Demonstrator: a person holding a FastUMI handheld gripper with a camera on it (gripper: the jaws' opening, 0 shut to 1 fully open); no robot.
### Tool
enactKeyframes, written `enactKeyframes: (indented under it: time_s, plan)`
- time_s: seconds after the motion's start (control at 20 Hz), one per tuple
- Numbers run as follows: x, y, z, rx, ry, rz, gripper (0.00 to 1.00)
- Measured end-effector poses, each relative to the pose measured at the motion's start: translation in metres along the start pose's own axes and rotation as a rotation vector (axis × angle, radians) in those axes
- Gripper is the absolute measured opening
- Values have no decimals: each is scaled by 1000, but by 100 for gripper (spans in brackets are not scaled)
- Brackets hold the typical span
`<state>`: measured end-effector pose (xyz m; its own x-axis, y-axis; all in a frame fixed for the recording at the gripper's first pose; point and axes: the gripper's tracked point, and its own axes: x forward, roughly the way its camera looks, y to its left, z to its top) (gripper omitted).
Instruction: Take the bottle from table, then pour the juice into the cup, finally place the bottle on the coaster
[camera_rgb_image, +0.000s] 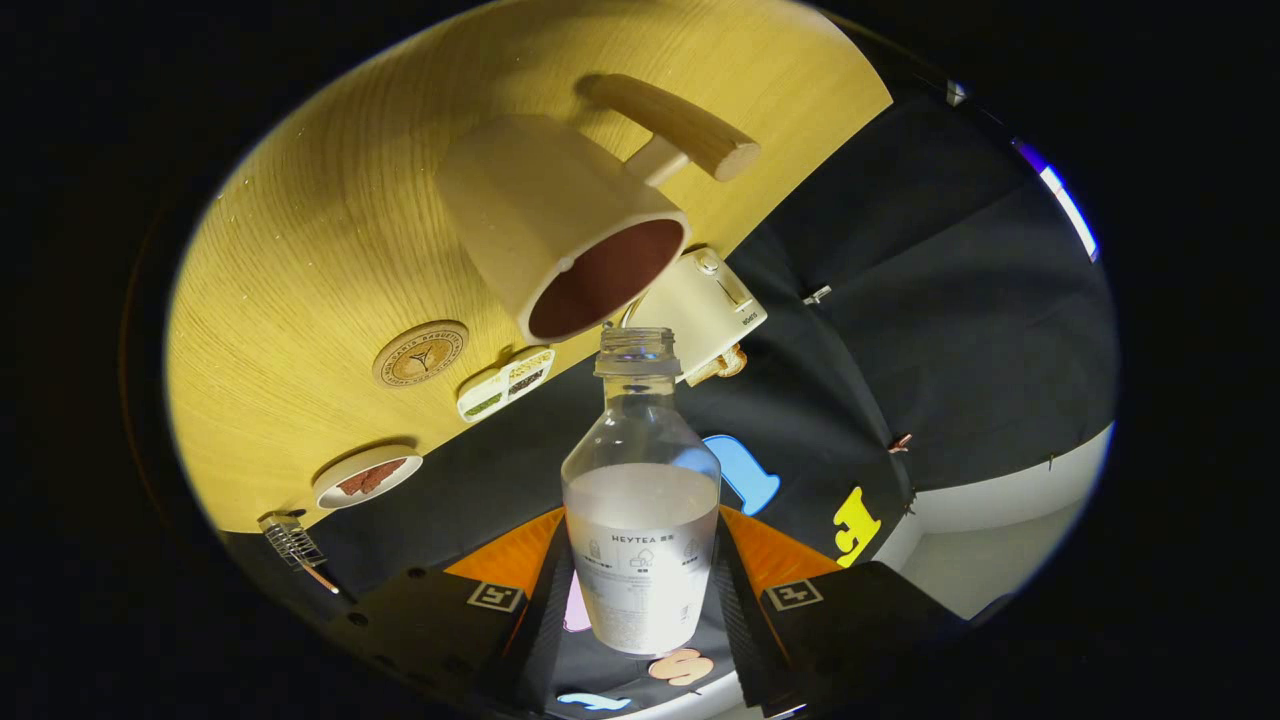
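Jaws (642, 590): closed on the clear, uncapped plastic bottle (640, 500) of pale juice.
Mouth: beside the cream wooden-handled cup (560, 215) on the wooden bench (330, 250).

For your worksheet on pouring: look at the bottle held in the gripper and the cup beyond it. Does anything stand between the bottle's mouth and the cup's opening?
Nothing visible does. The gripper is shut on the bottle, whose open mouth sits just below the rim of the cup. The coaster lies apart on the table.
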<state>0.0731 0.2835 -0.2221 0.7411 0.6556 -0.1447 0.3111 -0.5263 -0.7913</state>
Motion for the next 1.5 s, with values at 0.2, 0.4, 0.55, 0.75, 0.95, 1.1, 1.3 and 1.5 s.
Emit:
enactKeyframes:
  time_s: [0.2, 0.4, 0.55, 0.75, 0.95, 1.1, 1.3, 1.5]
  plan:
    - [0, 4, -1, 34, 8, 5, 72]
    - [-3, 11, -7, 119, 49, 26, 72]
    - [-9, 18, -11, 267, 106, 62, 72]
    - [-17, 31, -9, 480, 175, 118, 72]
    - [-31, 50, 2, 761, 248, 213, 72]
    - [-38, 56, 9, 989, 323, 263, 73]
    - [-38, 56, 24, 1319, 351, 284, 73]
    - [-44, 53, 16, 1612, 420, 248, 73]
